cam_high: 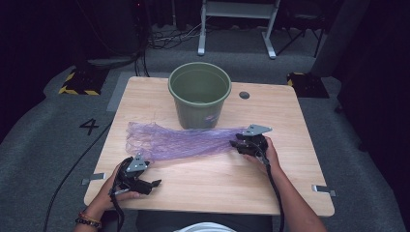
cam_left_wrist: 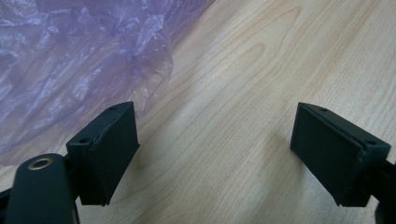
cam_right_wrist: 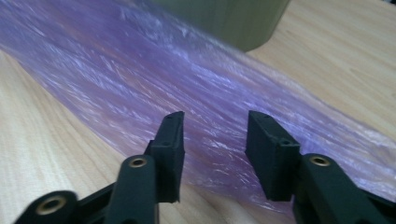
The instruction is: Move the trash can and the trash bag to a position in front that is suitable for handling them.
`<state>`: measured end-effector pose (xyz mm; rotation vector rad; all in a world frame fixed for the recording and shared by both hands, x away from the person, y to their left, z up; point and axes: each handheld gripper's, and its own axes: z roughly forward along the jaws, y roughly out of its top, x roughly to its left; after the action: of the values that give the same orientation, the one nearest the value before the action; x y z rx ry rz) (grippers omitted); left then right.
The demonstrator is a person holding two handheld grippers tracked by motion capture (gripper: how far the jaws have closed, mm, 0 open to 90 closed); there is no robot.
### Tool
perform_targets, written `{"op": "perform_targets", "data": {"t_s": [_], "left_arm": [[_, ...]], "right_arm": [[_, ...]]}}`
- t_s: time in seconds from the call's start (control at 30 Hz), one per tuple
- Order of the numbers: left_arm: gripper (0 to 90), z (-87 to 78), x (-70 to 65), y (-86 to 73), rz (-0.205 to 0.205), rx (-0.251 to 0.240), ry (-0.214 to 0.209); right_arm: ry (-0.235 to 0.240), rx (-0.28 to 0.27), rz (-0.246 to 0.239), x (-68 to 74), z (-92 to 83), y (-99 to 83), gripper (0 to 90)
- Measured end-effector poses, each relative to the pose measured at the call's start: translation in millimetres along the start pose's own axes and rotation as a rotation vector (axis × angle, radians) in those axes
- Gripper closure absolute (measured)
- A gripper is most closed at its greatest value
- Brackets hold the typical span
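A thin purple plastic bag (cam_high: pixel 179 140) lies stretched flat across the middle of the wooden table (cam_high: pixel 217 188), just in front of a green bucket (cam_high: pixel 199 94). My right gripper (cam_high: pixel 235 143) is at the bag's right end. In the right gripper view its jaws (cam_right_wrist: pixel 215 135) stand apart low over the purple film (cam_right_wrist: pixel 187 79), not pressing on it, with the bucket's base (cam_right_wrist: pixel 233 23) behind. My left gripper (cam_high: pixel 153 185) rests near the front left of the table. Its jaws (cam_left_wrist: pixel 215 140) are wide open over bare wood, beside the bag's crumpled edge (cam_left_wrist: pixel 70 60).
The bucket stands upright at the back centre, a round cable hole (cam_high: pixel 244 95) to its right. Metal brackets (cam_high: pixel 324 190) stick out at the table's front corners. A white frame (cam_high: pixel 237 24) and cables sit on the floor beyond. Bare wood lies in front of the bag.
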<state>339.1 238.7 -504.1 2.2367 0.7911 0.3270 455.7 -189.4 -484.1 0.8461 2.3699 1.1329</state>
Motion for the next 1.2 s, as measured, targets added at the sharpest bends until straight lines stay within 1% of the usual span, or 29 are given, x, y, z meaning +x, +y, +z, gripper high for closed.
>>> {"op": "perform_targets", "data": {"t_s": [0.03,0.13,0.2,0.23,0.27,0.3,0.33,0.37,0.4,0.5,0.6,0.63,0.7,0.77,0.8,0.83,0.87,0.9,0.97,1.03,1.07,1.1,1.13,1.2], "left_arm": [[14.9,0.0,-0.1,0.0,0.0,-0.001,0.0],[14.9,0.0,-0.2,-0.1,-0.002,-0.001,0.001],[14.9,-0.1,-0.3,-0.2,-0.002,-0.001,0.001],[14.9,-0.2,-0.4,-0.3,-0.002,-0.001,0.001],[14.9,-0.3,-0.4,-0.3,-0.002,0.0,0.001],[14.9,-0.3,-0.4,-0.3,-0.002,0.0,0.001],[14.9,-0.2,-0.5,-0.3,-0.002,0.0,0.0],[14.9,-0.3,-0.7,-0.3,-0.001,0.0,0.0],[15.0,-0.5,-1.6,-0.5,0.003,0.001,-0.003],[15.0,-0.8,-2.3,-0.6,-0.001,0.0,0.005],[14.9,-1.7,-3.2,-1.6,-0.012,0.0,0.012],[14.9,-1.7,-3.2,-1.6,-0.012,0.0,0.012],[14.9,-2.3,-2.5,-2.2,-0.009,-0.001,0.01],[14.9,-3.1,-2.0,-3.1,-0.011,0.001,0.008],[14.8,-4.9,0.5,-4.8,-0.004,0.0,0.006],[14.8,-4.9,0.5,-4.8,-0.004,0.0,0.006],[14.8,-6.9,3.7,-7.0,-0.019,-0.002,0.016],[14.7,-6.9,3.7,-7.0,-0.019,-0.002,0.016],[14.7,-10.1,9.9,-10.1,-0.04,-0.001,0.039],[14.7,-11.8,13.1,-11.5,-0.055,0.001,0.053],[14.7,-12.5,15.1,-11.9,-0.057,0.001,0.063],[14.7,-12.5,15.1,-11.9,-0.057,0.001,0.063],[14.7,-13.6,16.7,-12.4,-0.075,0.007,0.072],[15.4,-15.3,20.0,-13.3,-0.08,0.007,0.088]], "right_arm": [[-0.006,0.005,-0.002,0.4,1.8,-0.7,58.6],[-0.011,0.044,-0.002,0.4,9.1,-3.5,58.0],[-0.011,0.061,0.015,-0.9,12.2,-5.3,56.6],[0.001,0.075,0.031,-2.6,14.3,-7.4,55.3],[0.01,0.069,0.046,-4.1,14.4,-8.4,55.2],[0.01,0.069,0.046,-4.1,14.4,-8.4,55.2],[0.027,0.067,0.072,-6.5,13.9,-10.0,55.1],[0.027,0.067,0.072,-6.5,13.9,-10.0,55.1],[0.033,0.064,0.084,-7.6,13.3,-11.1,55.2],[0.031,0.069,0.081,-6.2,11.3,-11.8,54.7],[0.037,0.061,0.075,-5.5,7.3,-15.8,54.7],[0.037,0.061,0.075,-5.5,7.3,-15.8,54.7],[0.041,0.071,0.069,-7.1,0.4,-19.9,54.3],[0.042,0.071,0.068,-8.0,-2.2,-22.0,54.2],[0.045,0.067,0.066,-9.9,-7.2,-26.5,53.9],[0.045,0.067,0.066,-9.9,-7.2,-26.5,53.9],[0.045,0.071,0.066,-11.6,-10.9,-29.0,53.0],[0.045,0.071,0.067,-11.9,-12.0,-29.8,52.9],[0.046,0.074,0.063,-12.8,-14.6,-31.6,51.9],[0.052,0.074,0.058,-13.6,-16.7,-33.3,51.5],[0.057,0.071,0.055,-14.2,-18.0,-34.6,51.4],[0.057,0.071,0.055,-14.2,-18.0,-34.6,51.4],[0.062,0.073,0.052,-14.9,-19.5,-35.6,51.2],[0.084,0.079,0.03,-17.0,-25.1,-39.2,51.3]]}}
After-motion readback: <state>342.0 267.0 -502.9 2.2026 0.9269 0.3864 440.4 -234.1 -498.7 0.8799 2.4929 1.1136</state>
